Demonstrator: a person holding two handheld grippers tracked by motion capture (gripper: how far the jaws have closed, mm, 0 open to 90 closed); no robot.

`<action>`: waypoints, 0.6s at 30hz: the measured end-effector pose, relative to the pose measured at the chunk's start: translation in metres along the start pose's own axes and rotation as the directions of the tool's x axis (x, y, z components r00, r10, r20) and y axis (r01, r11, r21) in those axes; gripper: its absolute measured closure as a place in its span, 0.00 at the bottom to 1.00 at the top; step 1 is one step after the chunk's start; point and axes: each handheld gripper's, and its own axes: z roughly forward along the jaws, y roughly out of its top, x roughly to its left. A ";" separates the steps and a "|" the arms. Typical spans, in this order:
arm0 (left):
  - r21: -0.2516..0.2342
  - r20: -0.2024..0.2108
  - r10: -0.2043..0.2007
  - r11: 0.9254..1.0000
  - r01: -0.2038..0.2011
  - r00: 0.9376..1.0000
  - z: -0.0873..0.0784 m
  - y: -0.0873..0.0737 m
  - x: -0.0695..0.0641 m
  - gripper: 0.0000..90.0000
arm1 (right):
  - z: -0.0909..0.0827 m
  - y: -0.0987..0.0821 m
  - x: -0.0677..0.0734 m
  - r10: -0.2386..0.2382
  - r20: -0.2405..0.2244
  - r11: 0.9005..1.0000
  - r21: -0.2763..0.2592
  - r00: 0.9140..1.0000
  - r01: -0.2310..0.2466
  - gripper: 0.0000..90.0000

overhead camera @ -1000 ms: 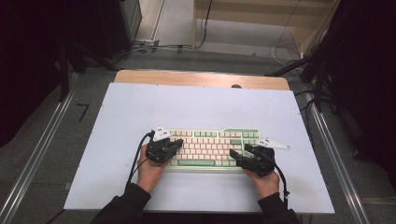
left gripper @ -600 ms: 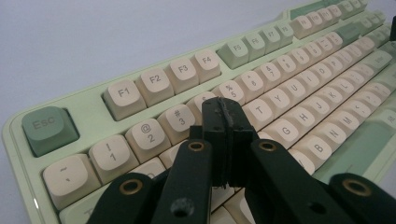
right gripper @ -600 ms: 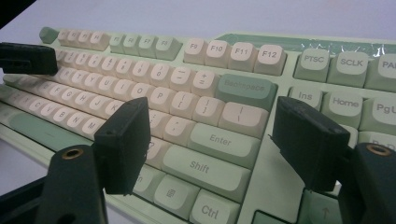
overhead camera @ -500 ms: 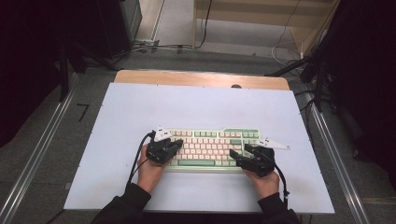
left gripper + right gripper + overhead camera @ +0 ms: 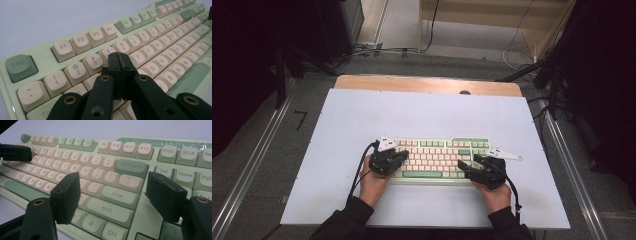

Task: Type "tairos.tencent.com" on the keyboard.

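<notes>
I have the keyboard [image 5: 439, 159] on the bench [image 5: 422, 112], long axis running left to right between both hands. My left gripper [image 5: 121, 65], clenched on nothing, hovers over the number and upper letter rows. My right gripper [image 5: 112, 195], released wide, straddles the Enter and Shift keys.

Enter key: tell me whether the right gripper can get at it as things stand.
Probably yes: the right gripper hovers open just in front of the Enter key, with nothing between its jaws and the keyboard.
</notes>
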 end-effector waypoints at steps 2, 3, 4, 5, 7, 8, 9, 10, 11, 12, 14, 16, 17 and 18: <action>-0.024 0.013 -0.007 1.000 0.007 1.000 -0.003 0.001 -0.001 0.96 | 0.000 0.000 0.000 -0.001 -0.001 1.000 -0.002 1.000 0.001 0.29; -0.036 0.011 -0.010 0.999 0.011 1.000 -0.004 0.002 -0.001 0.91 | 0.000 0.000 0.000 -0.001 -0.001 1.000 -0.002 1.000 0.001 0.29; -0.054 0.007 -0.014 0.998 0.015 1.000 -0.007 0.002 -0.001 0.85 | 0.000 0.000 0.000 0.000 0.000 1.000 -0.003 1.000 0.000 0.29; -0.073 -0.004 -0.019 0.997 0.019 1.000 -0.009 0.003 -0.002 0.78 | 0.000 0.000 0.000 0.001 0.000 1.000 -0.003 1.000 -0.001 0.29; -0.110 -0.020 -0.019 0.994 0.017 1.000 -0.014 0.004 -0.002 0.66 | 0.000 0.000 0.000 0.002 0.000 1.000 -0.004 1.000 -0.002 0.30; -0.127 -0.030 -0.024 0.992 0.020 0.999 -0.015 0.005 -0.002 0.61 | 0.000 0.000 0.000 0.001 -0.002 1.000 -0.005 1.000 -0.001 0.31; -0.136 -0.044 -0.029 0.990 0.023 0.999 -0.017 0.005 -0.002 0.56 | 0.000 0.001 0.000 -0.003 -0.002 1.000 -0.007 1.000 0.003 0.31; -0.140 -0.055 -0.031 0.990 0.023 0.998 -0.018 0.005 -0.001 0.52 | 0.000 0.001 0.000 -0.006 -0.003 1.000 -0.008 1.000 0.006 0.33; -0.142 -0.065 -0.035 0.990 0.025 0.997 -0.019 0.004 -0.001 0.50 | 0.000 0.001 0.001 -0.010 -0.006 1.000 -0.010 1.000 0.010 0.35; -0.141 -0.076 -0.037 0.990 0.027 0.996 -0.019 0.004 0.000 0.46 | 0.000 0.001 0.002 -0.015 -0.008 1.000 -0.011 1.000 0.015 0.38; -0.138 -0.088 -0.040 0.990 0.028 0.995 -0.020 0.003 0.001 0.43 | 0.001 0.001 0.003 -0.023 -0.014 1.000 -0.016 1.000 0.023 0.44; -0.139 -0.098 -0.047 0.990 0.033 0.994 -0.023 0.001 0.001 0.42 | 0.002 0.002 0.006 -0.040 -0.023 0.999 -0.021 0.999 0.039 0.53; -0.138 -0.099 -0.046 0.990 0.032 0.994 -0.024 -0.001 0.002 0.42 | 0.003 0.002 0.008 -0.048 -0.030 0.999 -0.025 0.998 0.047 0.59; -0.138 -0.107 -0.050 0.990 0.035 0.993 -0.025 -0.002 0.003 0.42 | 0.004 0.003 0.009 -0.061 -0.034 0.998 -0.029 0.998 0.060 0.63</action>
